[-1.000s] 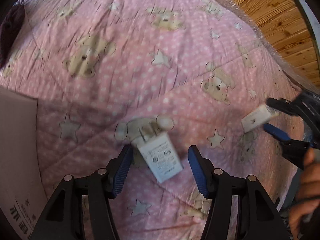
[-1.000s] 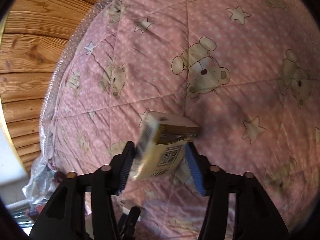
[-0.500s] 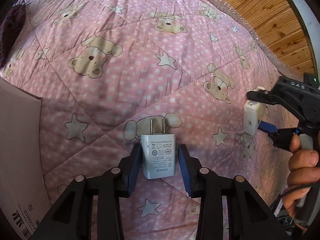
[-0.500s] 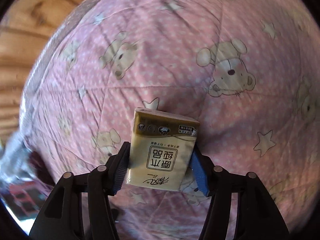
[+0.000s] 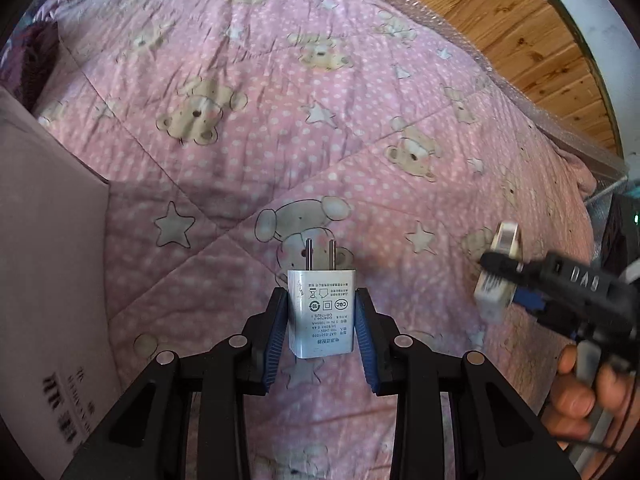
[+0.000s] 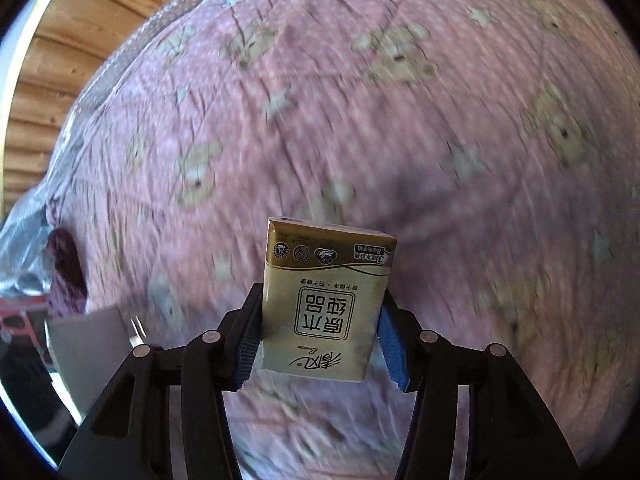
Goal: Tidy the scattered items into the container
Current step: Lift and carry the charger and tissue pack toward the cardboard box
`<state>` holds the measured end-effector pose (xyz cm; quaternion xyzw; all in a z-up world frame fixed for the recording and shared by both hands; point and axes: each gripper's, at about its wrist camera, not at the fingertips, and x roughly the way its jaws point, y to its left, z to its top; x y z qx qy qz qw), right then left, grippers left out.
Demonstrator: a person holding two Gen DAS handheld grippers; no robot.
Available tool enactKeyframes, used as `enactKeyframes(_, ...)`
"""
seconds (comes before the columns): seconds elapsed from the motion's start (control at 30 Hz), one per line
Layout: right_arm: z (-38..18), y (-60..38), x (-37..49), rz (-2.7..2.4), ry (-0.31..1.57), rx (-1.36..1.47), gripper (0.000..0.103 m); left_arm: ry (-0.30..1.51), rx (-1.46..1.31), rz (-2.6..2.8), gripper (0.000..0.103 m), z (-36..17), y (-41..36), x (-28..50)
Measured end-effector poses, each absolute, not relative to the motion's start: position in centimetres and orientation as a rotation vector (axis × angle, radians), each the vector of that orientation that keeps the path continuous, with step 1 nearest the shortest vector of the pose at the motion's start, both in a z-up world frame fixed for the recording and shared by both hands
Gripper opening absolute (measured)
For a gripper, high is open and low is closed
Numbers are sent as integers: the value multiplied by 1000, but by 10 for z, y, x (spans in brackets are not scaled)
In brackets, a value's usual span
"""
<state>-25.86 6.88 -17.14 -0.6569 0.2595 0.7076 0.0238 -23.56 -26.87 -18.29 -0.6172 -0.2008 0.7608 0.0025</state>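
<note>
Left gripper [image 5: 321, 320]: clamped on a white charger [image 5: 321, 314], its 2 prongs pointing away from the camera, lifted above the quilt.
Right gripper [image 6: 320, 338]: clamped on a gold tissue pack [image 6: 325, 304], held upright off the quilt; also seen at the right edge of the left wrist view.
Cardboard box [image 5: 48, 280]: at the quilt's left edge, beside the left gripper.
Pink quilt [image 5: 280, 120]: bears and stars pattern, below both held items.
Person's hand [image 5: 580, 392]: wrapped around the right gripper's handle.

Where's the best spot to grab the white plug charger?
By the flat sides of the white charger, coming from the end opposite its metal prongs. Those sides are parallel, so the left gripper jaws clamp them squarely, as now.
</note>
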Motion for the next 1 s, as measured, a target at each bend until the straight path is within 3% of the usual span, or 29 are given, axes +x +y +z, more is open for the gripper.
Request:
enactKeyframes(0.4,-153,77,-183,2201,792,-2054,55,-423,-1822,2462,34,-125,-240,-209)
enactKeyframes(1.0,-120,54,-110,2303,709,-2035,55,-309,-1625,2531,34,-62,-211,-141)
